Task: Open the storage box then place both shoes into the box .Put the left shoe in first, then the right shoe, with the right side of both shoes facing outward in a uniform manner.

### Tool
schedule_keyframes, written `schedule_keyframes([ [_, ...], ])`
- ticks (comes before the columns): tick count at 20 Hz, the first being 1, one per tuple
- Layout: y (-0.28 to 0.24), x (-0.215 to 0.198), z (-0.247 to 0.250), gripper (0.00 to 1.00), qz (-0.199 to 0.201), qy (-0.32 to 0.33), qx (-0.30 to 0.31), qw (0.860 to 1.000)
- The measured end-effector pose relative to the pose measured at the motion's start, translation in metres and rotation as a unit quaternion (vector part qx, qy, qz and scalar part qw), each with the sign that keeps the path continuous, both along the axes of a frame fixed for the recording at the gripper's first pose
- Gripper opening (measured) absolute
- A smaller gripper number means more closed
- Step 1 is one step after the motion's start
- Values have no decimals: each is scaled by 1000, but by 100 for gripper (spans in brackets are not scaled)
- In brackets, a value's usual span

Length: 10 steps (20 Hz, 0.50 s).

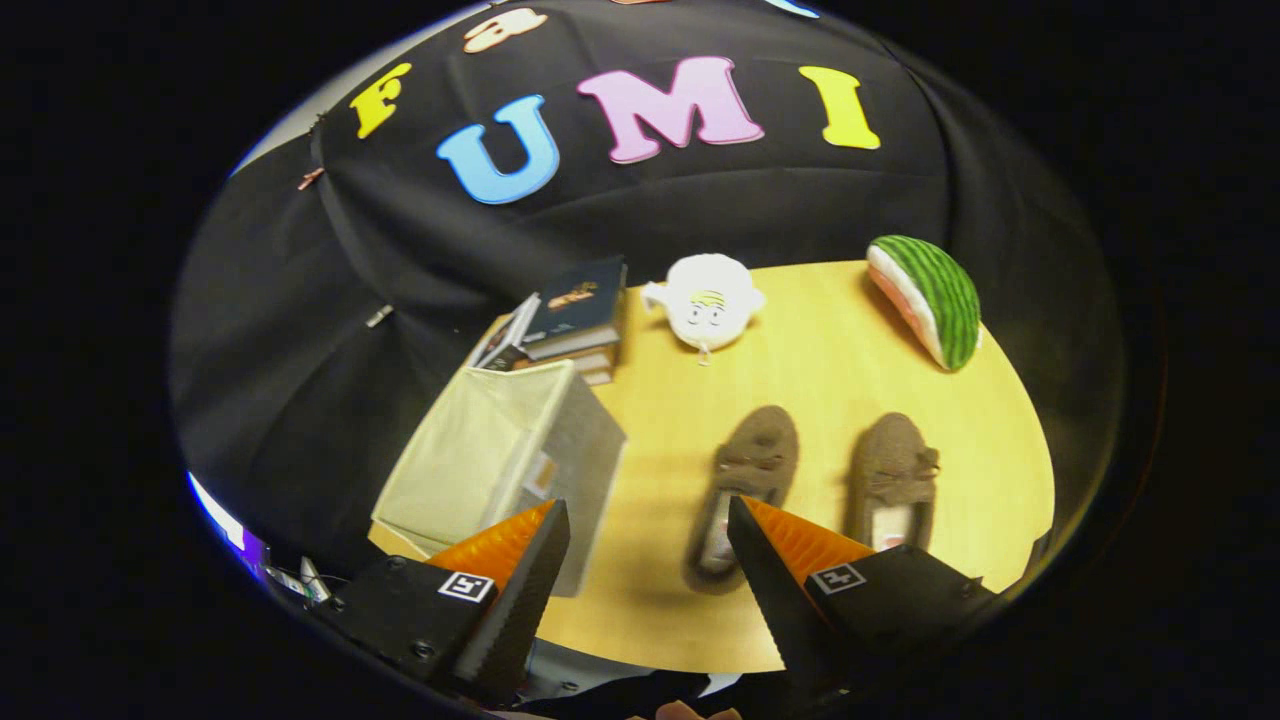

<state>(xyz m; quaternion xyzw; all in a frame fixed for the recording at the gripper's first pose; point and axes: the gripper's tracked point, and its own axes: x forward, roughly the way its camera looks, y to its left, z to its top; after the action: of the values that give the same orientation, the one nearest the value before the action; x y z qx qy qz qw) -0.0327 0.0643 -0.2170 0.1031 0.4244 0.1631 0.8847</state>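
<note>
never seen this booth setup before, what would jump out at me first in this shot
Probably the pair of brown slippers lying side by side on the round wooden table, just beyond the open claw, which holds nothing. Next, the beige storage box ahead of the claw, beside the slippers. At the table's far side sit a stack of books, a white plush toy and a watermelon-slice plush.

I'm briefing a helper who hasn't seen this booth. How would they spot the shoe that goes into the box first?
On the round wooden table, two brown slippers lie side by side beyond the open gripper, toes pointing away. The left shoe is the one nearer the storage box, just ahead of the fingers. Unlike the right shoe, which lies below the watermelon toy, its heel sits behind a fingertip.
</note>
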Motion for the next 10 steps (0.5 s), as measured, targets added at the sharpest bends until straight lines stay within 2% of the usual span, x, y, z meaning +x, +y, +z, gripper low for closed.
schedule_keyframes([
  [4,-38,8,-44,98,-6,27,-54,998],
  [10,-45,30,-114,99,9,85,-102,991],
])
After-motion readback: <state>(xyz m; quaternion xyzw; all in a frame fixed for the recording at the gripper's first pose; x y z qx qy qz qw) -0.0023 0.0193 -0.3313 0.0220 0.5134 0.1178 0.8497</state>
